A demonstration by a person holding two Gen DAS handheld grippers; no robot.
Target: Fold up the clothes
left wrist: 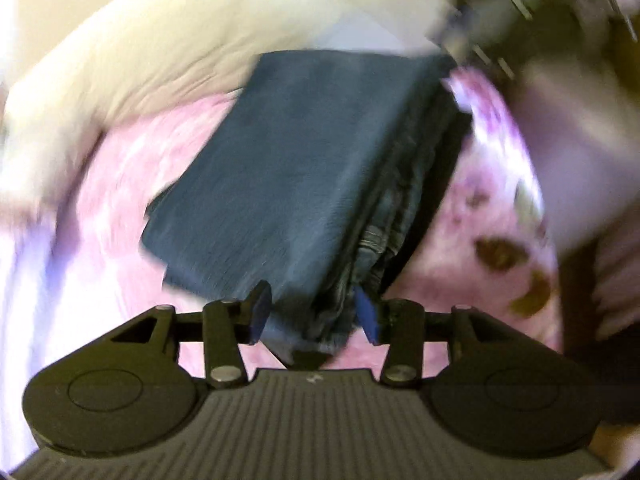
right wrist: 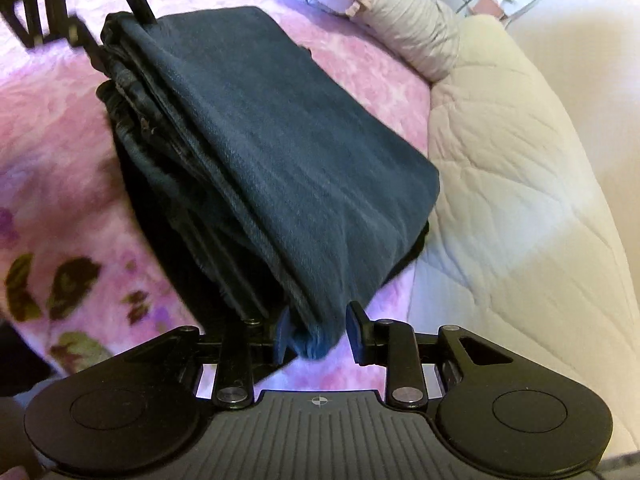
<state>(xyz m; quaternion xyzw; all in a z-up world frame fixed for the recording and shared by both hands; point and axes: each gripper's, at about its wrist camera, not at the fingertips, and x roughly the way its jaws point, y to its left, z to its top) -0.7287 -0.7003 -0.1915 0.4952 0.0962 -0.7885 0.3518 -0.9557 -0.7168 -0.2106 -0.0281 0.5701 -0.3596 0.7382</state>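
Folded dark jeans (right wrist: pixel 280 152) are lying across a pink floral blanket (right wrist: pixel 60 160), their stacked layers showing along the left edge. The right gripper (right wrist: pixel 320 332) is straddling the near corner of the denim, its blue pads (right wrist: pixel 352 326) standing apart with a gap at the right pad. The left gripper (right wrist: pixel 80 20) is reaching in at the far corner. A cream quilt (right wrist: pixel 500 152) is lying on the right beside a grey pillow (right wrist: pixel 416 36).

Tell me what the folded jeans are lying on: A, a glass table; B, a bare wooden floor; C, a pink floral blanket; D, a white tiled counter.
C: the folded jeans rest on the pink floral blanket, with a cream quilt beside it.
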